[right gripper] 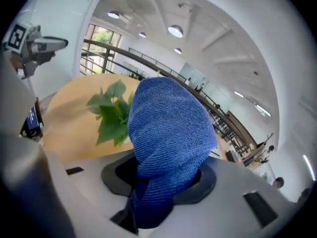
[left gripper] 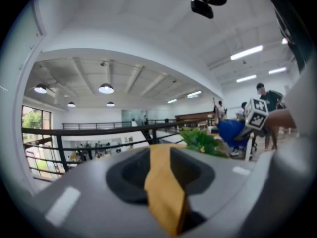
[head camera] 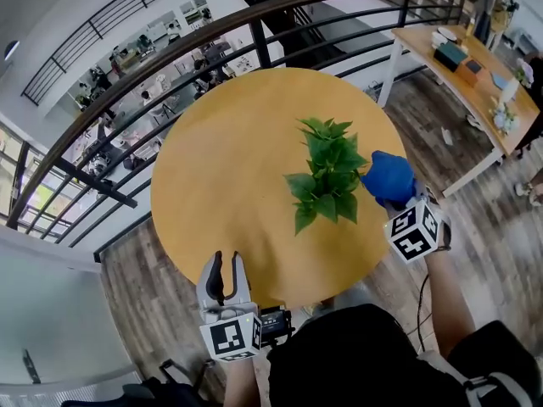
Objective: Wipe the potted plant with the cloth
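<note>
Gripping a bunched blue cloth [head camera: 389,176] in the right claw [right gripper: 163,185], clamping both jaws tight on its lower end and letting the rest bulge up above them. Holding that cloth just to the right of the plant [head camera: 327,176], level with the outer leaves on that side, touching them or only nearly so; not telling which from the head view. Seeing the plant standing on the round tan table [head camera: 212,168], a little right of the middle, spreading green leaves wide enough to be hiding whatever pot is sitting beneath.

Hanging the left claw [head camera: 226,261] well apart from the plant, down and to the left of it at the table's near edge, pointing across the tabletop toward the leaves. Leaving only a narrow gap between those jaws and holding nothing there, merely framing a strip of tan tabletop beyond.

Looking past the plant to a dark metal railing [head camera: 170,66] curving round the table's far side. Looking up and to the right of the plant to a long wooden side table [head camera: 424,45], carrying small things too tiny to name.
</note>
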Demonstrator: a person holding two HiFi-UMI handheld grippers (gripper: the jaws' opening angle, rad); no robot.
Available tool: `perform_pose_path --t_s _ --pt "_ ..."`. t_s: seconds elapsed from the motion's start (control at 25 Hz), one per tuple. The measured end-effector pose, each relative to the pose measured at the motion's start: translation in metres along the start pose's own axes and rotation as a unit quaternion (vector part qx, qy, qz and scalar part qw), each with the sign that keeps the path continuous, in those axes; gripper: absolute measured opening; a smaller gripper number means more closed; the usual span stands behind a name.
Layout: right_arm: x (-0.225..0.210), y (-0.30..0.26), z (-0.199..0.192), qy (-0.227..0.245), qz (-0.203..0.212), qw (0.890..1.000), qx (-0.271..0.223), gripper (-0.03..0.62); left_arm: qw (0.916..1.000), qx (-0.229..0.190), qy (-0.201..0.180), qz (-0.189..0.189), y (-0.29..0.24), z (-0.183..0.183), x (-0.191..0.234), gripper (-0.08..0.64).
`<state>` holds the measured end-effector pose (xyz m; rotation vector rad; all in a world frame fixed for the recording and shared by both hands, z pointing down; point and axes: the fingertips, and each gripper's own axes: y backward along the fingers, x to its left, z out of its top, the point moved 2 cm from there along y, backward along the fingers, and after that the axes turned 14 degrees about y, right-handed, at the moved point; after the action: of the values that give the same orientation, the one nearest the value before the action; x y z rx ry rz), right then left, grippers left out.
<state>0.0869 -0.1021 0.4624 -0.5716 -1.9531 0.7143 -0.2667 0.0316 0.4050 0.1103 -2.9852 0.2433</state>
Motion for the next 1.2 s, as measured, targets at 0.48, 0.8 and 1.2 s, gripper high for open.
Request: perform_pose_path --t_s 0.48,0.8,1.2 --pt "0.127 -0.047 -0.004 0.173 0.125 0.975 0.068 0.169 0.9999 -0.009 0.009 0.002 0.006 -0.005 0.000 0.126" --pt "0.165 -0.017 -0.036 0.057 0.215 0.974 0.036 0.169 0.9999 -0.005 0.012 -0.002 0.006 -0.008 -0.002 0.126" --pt "0.095 0.076 0.049 -0.158 0.202 0.933 -0.254 0.169 0.9993 -0.009 0.016 -0.031 0.001 -0.009 -0.024 0.126"
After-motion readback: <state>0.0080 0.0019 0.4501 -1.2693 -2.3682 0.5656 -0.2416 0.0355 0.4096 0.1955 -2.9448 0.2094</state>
